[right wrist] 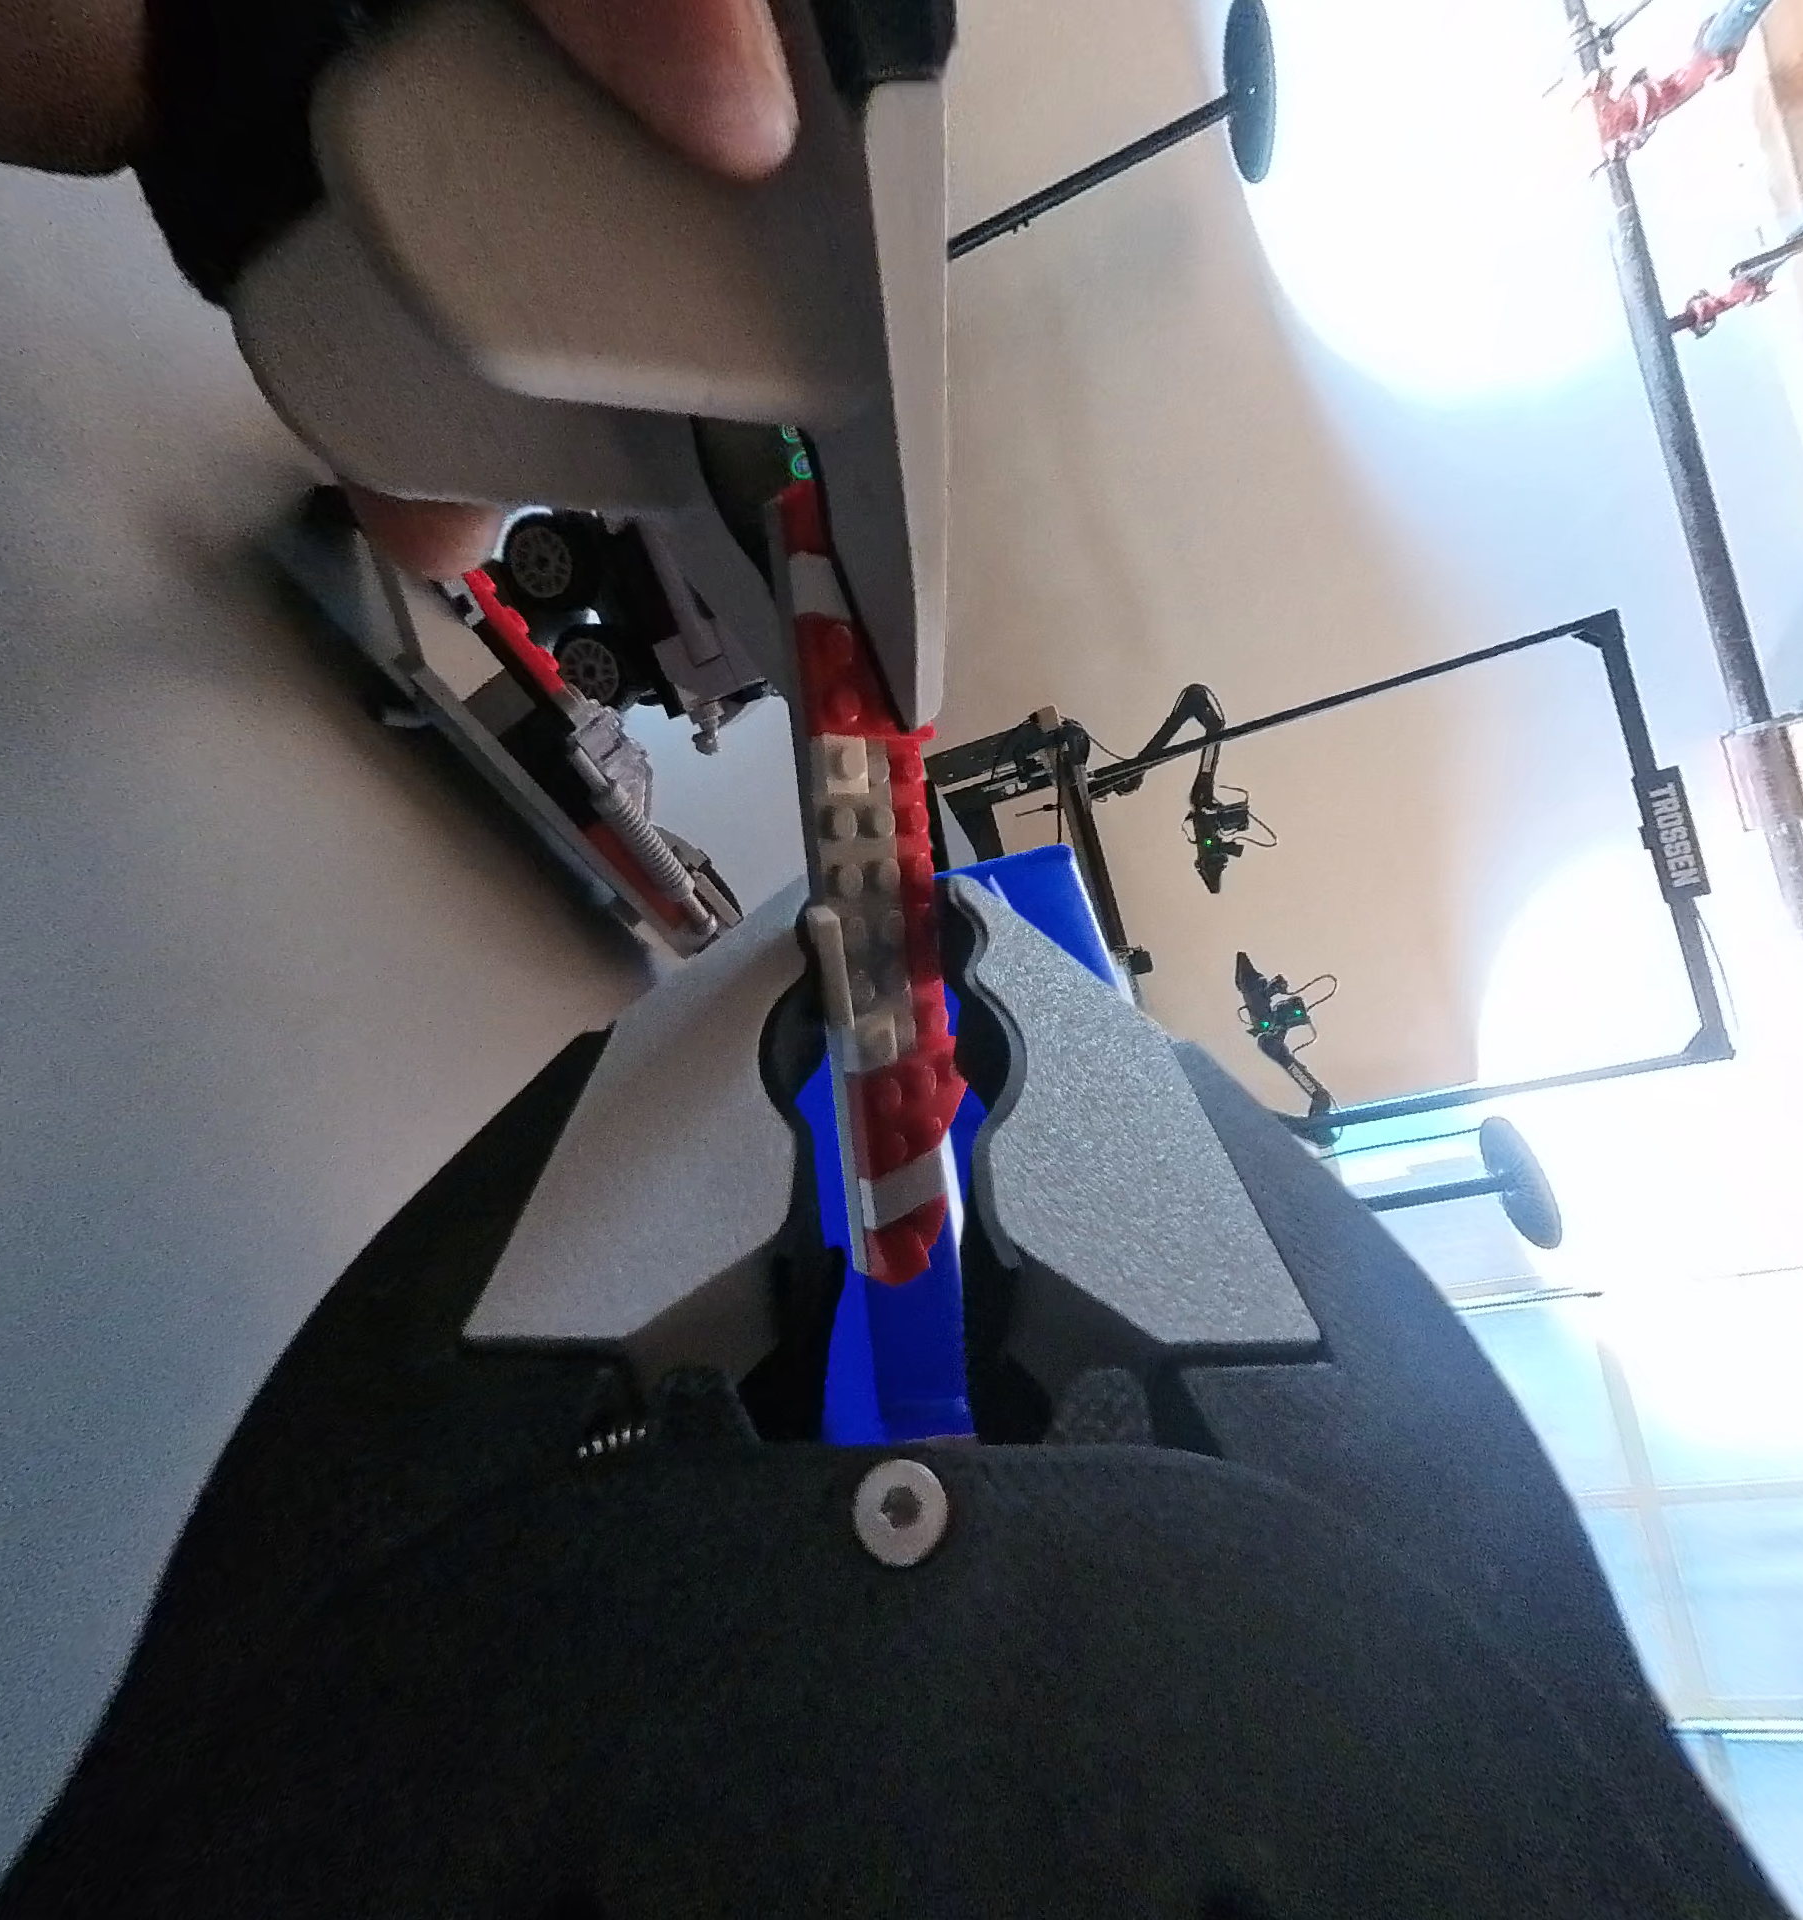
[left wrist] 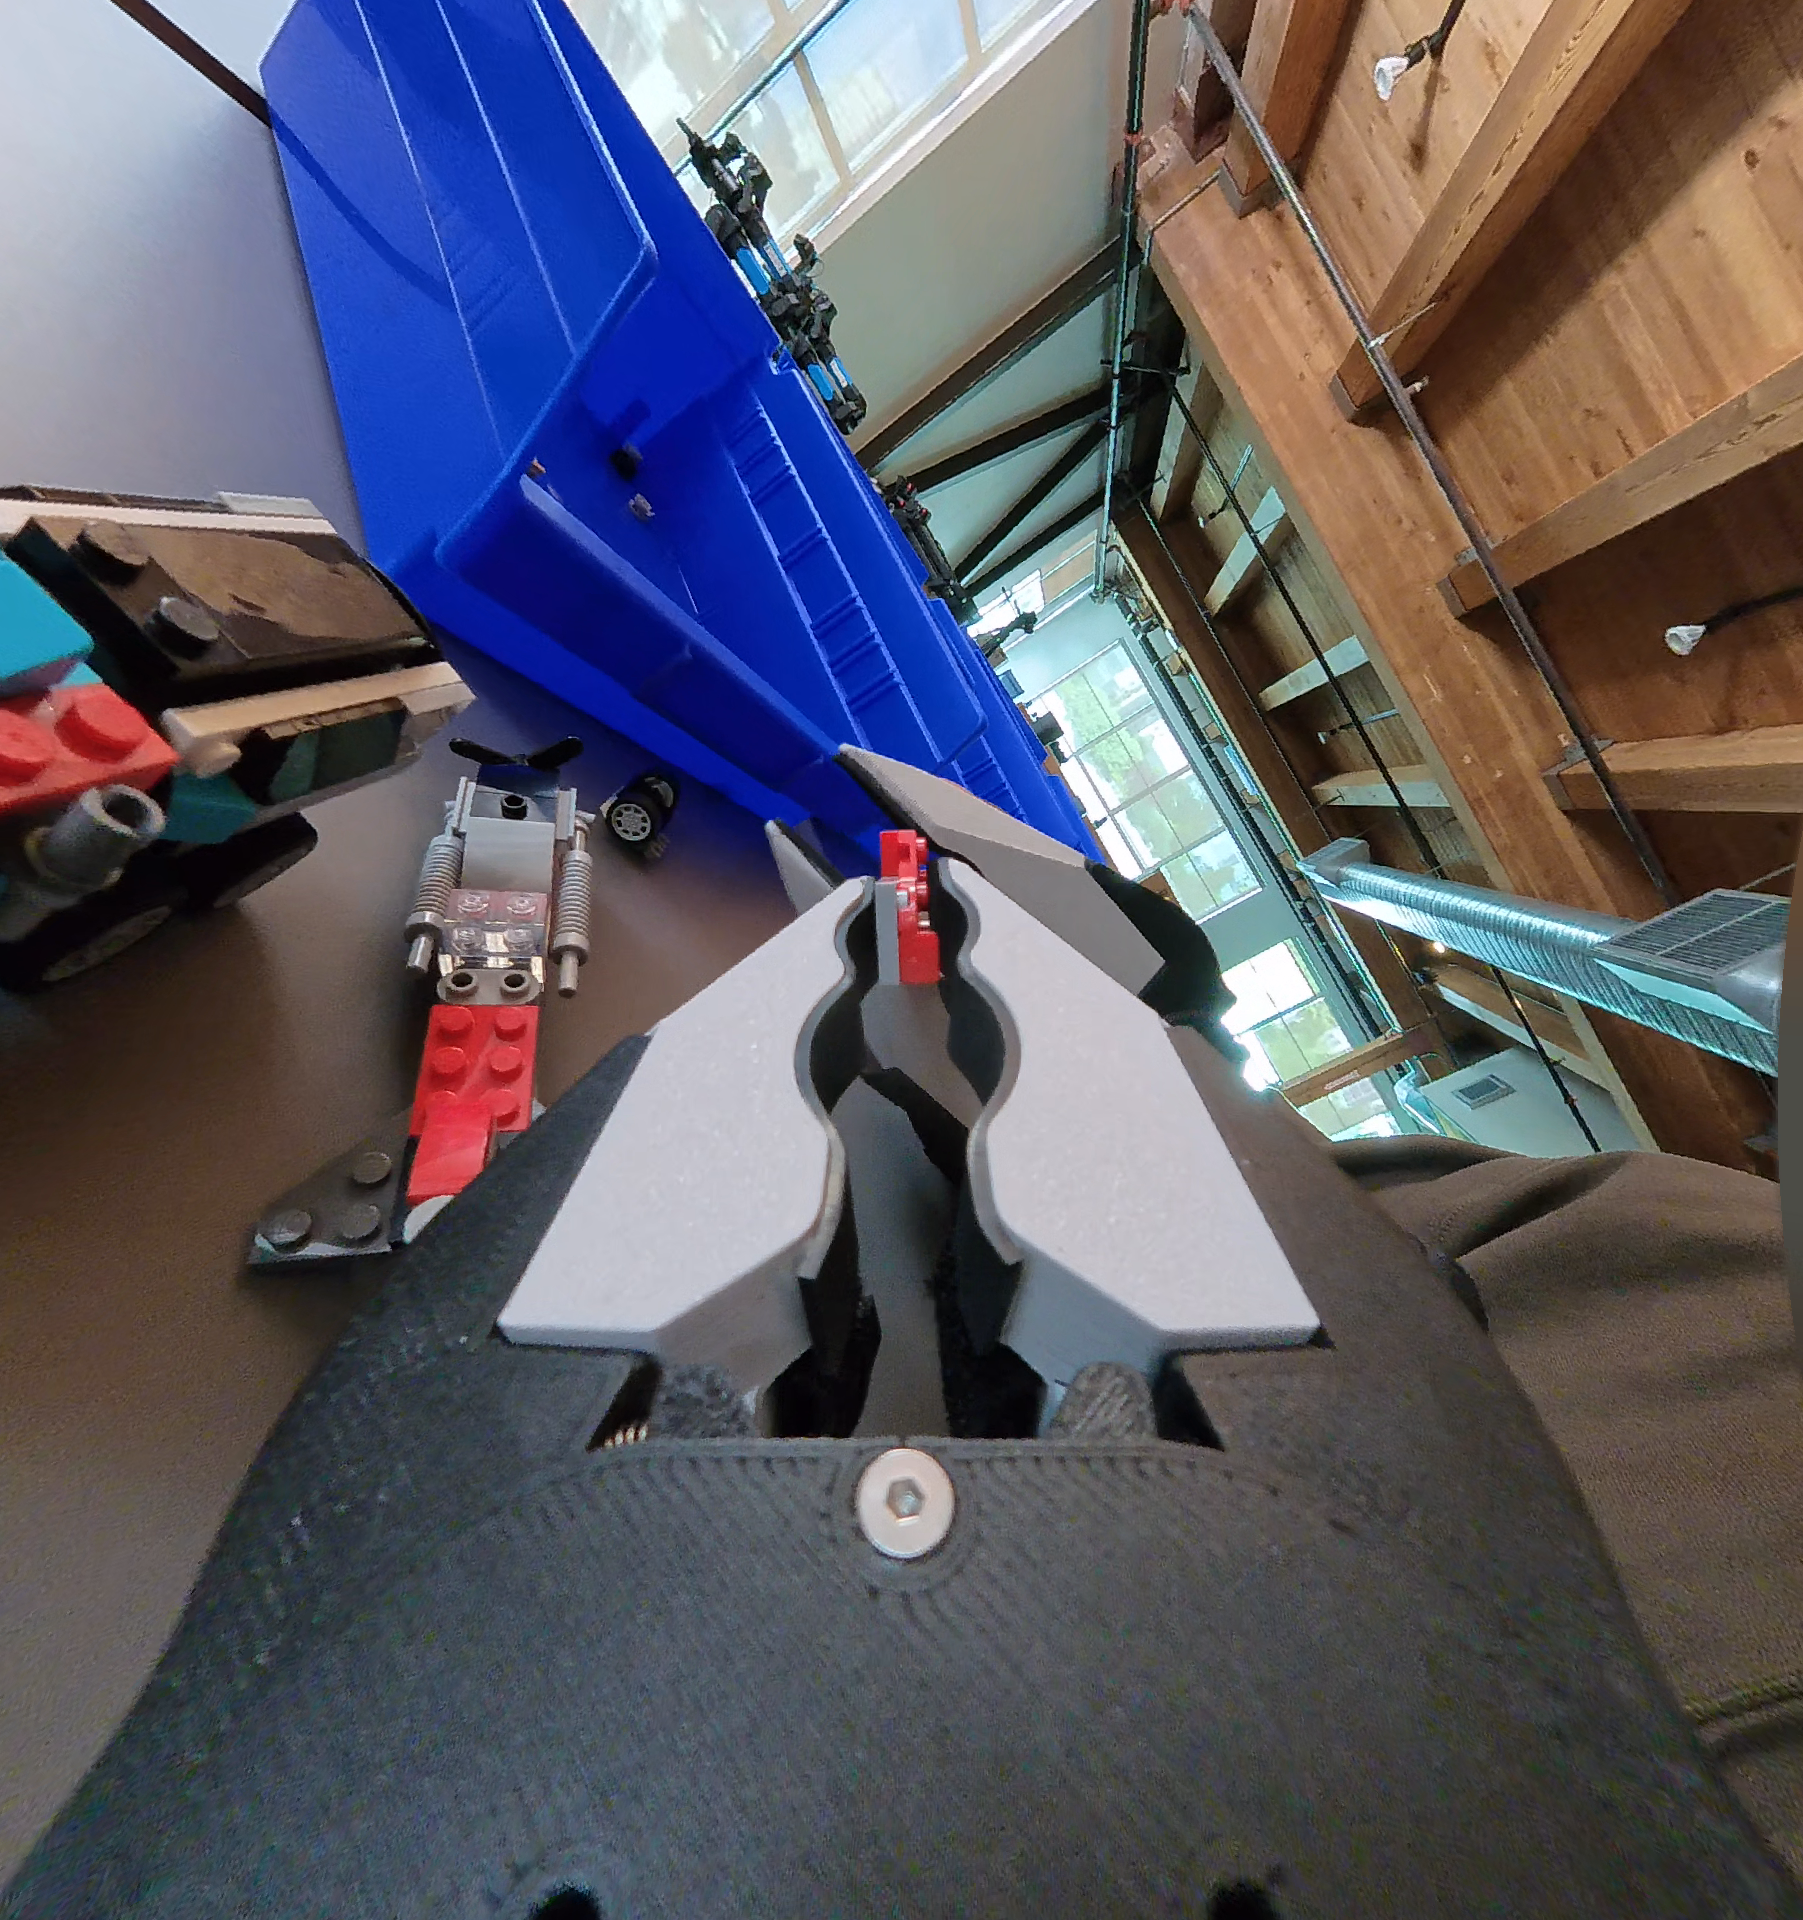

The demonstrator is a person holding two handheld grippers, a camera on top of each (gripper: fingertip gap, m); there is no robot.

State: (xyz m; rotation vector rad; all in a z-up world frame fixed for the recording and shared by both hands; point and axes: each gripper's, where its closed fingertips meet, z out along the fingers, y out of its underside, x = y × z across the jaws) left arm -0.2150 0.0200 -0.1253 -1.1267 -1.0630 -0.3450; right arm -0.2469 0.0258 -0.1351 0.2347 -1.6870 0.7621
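Left gripper (left wrist: 905,894) clamped narrowly on one end of a red-and-grey brick strip (right wrist: 881,935); right gripper (right wrist: 881,935) closed around the other end, pads seemingly pressing, though blur leaves contact uncertain. Strip held in the air between both tools, long axis running lengthwise from one to the other. On the table (left wrist: 97,1351): an engine-like brick assembly (left wrist: 486,914), a loose wheel (left wrist: 639,810), a blue bin (left wrist: 523,416) beyond.

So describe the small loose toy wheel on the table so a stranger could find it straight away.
Start at the big blue plastic bin. At its foot on the dark tabletop, beside the grey brick assembly with two springs, lies the small wheel: black tyre, grey spoked hub, attached to nothing.
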